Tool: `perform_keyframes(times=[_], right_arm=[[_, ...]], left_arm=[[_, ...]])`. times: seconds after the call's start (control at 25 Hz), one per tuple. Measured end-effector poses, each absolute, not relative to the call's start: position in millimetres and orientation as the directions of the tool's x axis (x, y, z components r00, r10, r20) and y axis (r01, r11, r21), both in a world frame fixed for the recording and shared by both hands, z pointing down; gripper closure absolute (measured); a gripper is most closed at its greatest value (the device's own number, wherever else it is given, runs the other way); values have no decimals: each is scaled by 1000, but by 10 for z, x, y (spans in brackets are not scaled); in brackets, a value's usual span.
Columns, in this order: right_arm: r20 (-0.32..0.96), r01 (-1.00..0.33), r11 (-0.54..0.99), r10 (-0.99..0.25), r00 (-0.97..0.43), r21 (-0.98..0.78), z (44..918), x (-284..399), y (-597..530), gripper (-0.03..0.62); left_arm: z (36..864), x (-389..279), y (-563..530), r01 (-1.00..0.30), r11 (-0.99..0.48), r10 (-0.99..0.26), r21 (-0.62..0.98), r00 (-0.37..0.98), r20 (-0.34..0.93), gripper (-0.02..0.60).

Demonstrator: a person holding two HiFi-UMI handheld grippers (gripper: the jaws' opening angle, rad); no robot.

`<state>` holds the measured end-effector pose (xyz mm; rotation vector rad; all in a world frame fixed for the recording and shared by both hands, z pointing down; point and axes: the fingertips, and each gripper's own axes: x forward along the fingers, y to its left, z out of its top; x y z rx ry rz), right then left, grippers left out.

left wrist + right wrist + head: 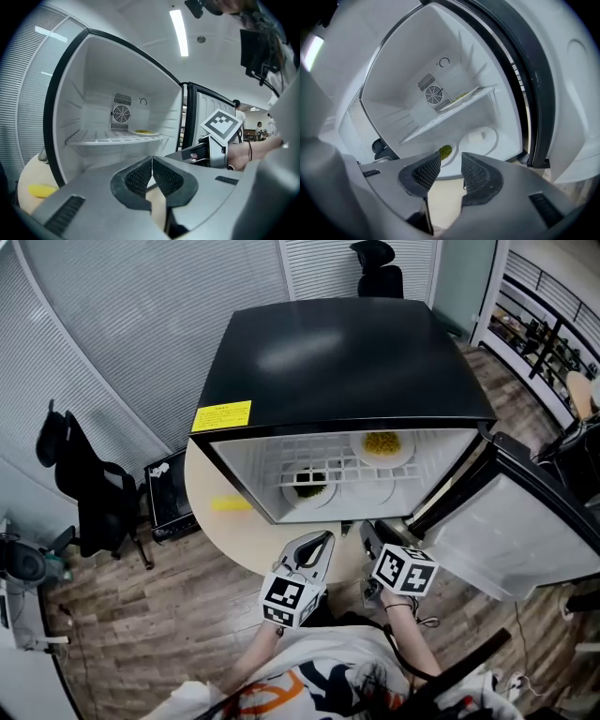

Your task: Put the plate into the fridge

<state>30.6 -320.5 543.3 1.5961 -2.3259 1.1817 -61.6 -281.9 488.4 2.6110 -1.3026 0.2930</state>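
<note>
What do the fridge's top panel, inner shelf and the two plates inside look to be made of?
Black fridge top panel: glossy, probably painted metal or glass; it mirrors a light patch. White grid shelf: likely coated wire, thin crossed bars with gaps. White round plate with yellow food and white round plate with green food: smooth, ceramic or plastic; cannot tell which.

1. Fridge [347, 362]: glossy black outside, plain white inside, with a yellow sticker [222, 415] on top.
2. Ahead of the right jaws: white plate [328, 494] with green food.
3. Beyond the left jaws: white shelf plate [145, 132] with yellow food.
4. Cubes [286, 596] behind the jaws: black-and-white squares.
</note>
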Motion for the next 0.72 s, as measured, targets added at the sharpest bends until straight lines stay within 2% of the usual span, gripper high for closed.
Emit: perform_keyframes(times=[0.16,0.72], right_arm=[[460,-835,216,-752,-472,-505,5356,368,-2986,467],[402,-739,298,-687,-606,-604,5213,409,-2278,526]], left_arm=[[4899,-516,-2631,-825,-554,-782,109,561,271,566],[5118,-300,-1823,-878,-469,-812,98,473,343,566]])
